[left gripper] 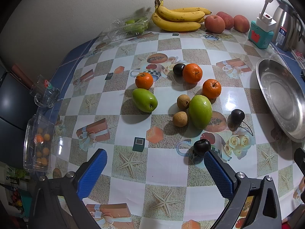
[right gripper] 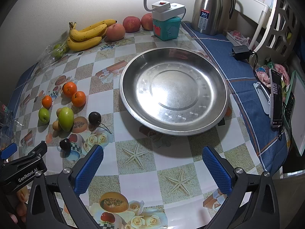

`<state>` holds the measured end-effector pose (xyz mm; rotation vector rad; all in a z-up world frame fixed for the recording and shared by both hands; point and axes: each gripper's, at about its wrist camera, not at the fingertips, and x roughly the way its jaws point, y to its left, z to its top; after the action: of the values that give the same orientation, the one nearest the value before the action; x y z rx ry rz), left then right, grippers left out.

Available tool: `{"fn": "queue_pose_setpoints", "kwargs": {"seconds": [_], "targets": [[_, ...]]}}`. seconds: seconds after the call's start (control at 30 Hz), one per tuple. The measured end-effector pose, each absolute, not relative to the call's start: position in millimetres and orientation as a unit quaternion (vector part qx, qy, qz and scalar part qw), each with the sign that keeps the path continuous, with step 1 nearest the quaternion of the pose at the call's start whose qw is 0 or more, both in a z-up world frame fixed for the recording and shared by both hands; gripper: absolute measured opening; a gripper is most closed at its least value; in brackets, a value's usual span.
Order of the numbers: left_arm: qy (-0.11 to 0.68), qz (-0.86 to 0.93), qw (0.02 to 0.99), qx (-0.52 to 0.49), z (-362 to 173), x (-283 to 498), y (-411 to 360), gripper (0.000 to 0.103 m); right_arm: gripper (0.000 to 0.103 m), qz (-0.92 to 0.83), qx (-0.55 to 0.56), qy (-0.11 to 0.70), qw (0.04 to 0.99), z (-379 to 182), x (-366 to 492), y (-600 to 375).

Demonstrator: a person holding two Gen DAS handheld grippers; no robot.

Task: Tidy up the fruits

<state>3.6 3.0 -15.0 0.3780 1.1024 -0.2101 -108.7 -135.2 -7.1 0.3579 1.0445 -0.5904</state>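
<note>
- Left gripper [left gripper: 154, 168] hovers above the tabletop [left gripper: 167, 168], fingers spread wide and holding nothing — a dark cherry [left gripper: 201, 146] sits just beyond its right fingertip.
- Ahead of those fingers lie three oranges [left gripper: 192, 73], two green fruits [left gripper: 200, 111] and two longans [left gripper: 180, 118].
- Right gripper [right gripper: 152, 168] is likewise wide and empty — the steel basin [right gripper: 174, 93] lies straight ahead, bare inside.

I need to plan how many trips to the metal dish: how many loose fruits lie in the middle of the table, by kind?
Round orange mandarins: 3
Oval green fruits: 2
Small tan round fruits: 2
Dark glossy cherries: 3
Total: 10
</note>
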Motion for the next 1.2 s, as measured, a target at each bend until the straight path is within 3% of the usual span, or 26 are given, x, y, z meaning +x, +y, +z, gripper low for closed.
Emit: {"fn": "queue_pose_setpoints", "kwargs": {"seconds": [0.47, 1.2], "targets": [[0.527, -0.096, 0.825, 0.177, -19, 6, 3, 0.103, 0.103, -0.271, 0.167, 0.495, 0.808, -10, -107, -134], [0.577, -0.129, 0.795, 0.135, -45, 28, -13, 0.103, 0.103, -0.198, 0.207, 0.500, 0.817, -4, -23, -128]]}}
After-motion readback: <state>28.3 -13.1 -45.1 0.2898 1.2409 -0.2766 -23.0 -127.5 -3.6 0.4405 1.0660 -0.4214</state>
